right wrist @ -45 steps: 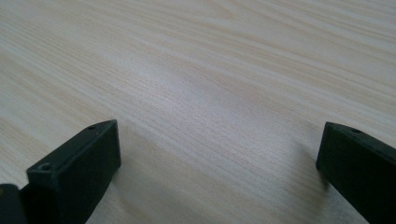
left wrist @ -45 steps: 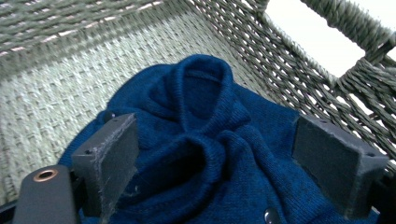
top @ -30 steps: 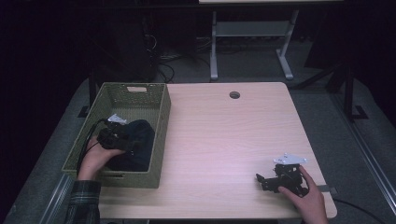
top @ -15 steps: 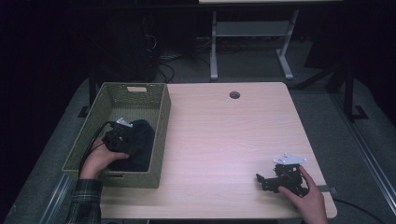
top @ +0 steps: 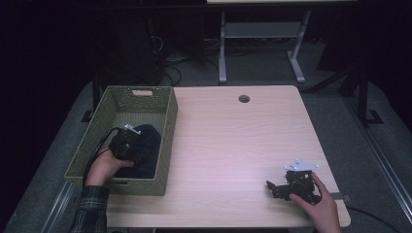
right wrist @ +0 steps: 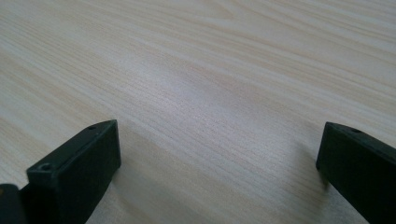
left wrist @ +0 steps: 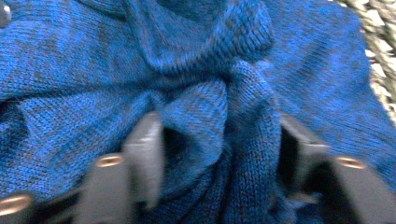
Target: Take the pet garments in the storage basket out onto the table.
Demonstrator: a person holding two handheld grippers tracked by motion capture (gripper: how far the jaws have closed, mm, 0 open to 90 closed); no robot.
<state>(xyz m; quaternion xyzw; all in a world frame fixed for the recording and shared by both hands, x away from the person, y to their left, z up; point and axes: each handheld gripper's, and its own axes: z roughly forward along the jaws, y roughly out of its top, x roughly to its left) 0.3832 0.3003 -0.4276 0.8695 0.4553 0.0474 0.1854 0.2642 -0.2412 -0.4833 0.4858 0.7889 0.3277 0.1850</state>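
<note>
Count: one blue knit garment, one woven basket, one wooden table, two hand-held grippers. The garment lies bunched inside the basket, toward its near half, dark blue in the high view. The basket sits at the table's 9 o'clock edge; its olive walls ring the garment on all sides, and in the left gripper view a strip of weave shows at 2 o'clock.

Left gripper reaches into the basket from 7 o'clock, over the near-left wall, a black cable trailing behind it. Its jaws have just been closing and now pinch a raised fold of the knit: in the left gripper view the fabric bulges up between the two pads, which press into it from either side. The rest of the garment spreads toward 12 o'clock from the jaws.

Right gripper rests at the table's 5 o'clock corner, well apart from the basket, a grey plate on top. Its jaws stand spread wide over bare wood, nothing between them.

Round cable hole at the table's 12 o'clock edge.
</note>
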